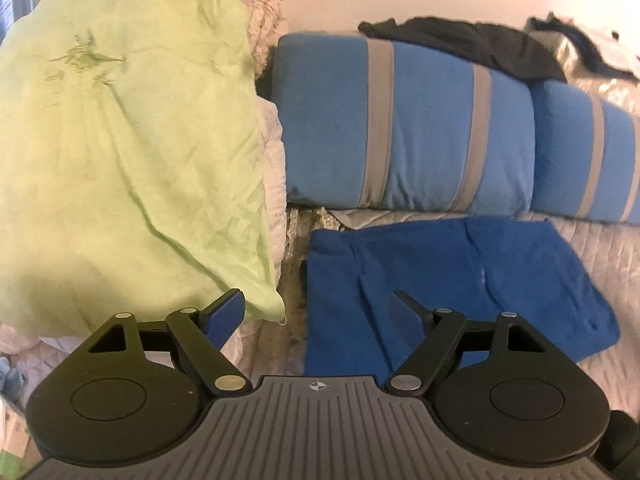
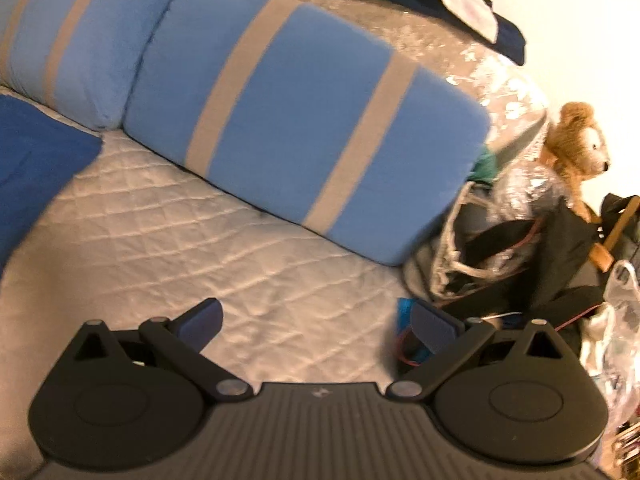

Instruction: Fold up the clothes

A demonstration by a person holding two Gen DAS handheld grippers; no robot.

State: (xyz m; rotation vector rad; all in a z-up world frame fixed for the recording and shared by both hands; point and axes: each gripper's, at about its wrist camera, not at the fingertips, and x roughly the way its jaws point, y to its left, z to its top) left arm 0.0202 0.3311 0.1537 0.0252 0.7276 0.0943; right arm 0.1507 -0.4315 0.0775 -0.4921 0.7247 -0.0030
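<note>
On the bed (image 2: 224, 240), covered by a pale quilted spread, a folded royal-blue garment (image 1: 448, 284) is lying flat just in front of two light-blue pillows with grey stripes (image 1: 400, 120), which are sitting side by side. The left claw (image 1: 320, 312) is hovering over the near edge of this garment with its jaws spread wide and gripping nothing; its right fingertip is showing against the blue cloth, its left one against the lower corner of a large, crumpled pale-green cloth (image 1: 128, 140) that is lying to the left of the garment. Behind the pillows, dark clothing (image 1: 472, 46) is lying in a loose heap.

In the right wrist view, the right claw (image 2: 316, 320) is hanging over the bare quilt, jaws also spread wide and carrying nothing, well apart from the blue garment, whose corner (image 2: 36, 152) is showing at the left edge. Past the end of the right-hand pillow (image 2: 304, 112), a brown teddy bear (image 2: 576, 140) is sitting above a jumble of dark bags (image 2: 532, 252).
</note>
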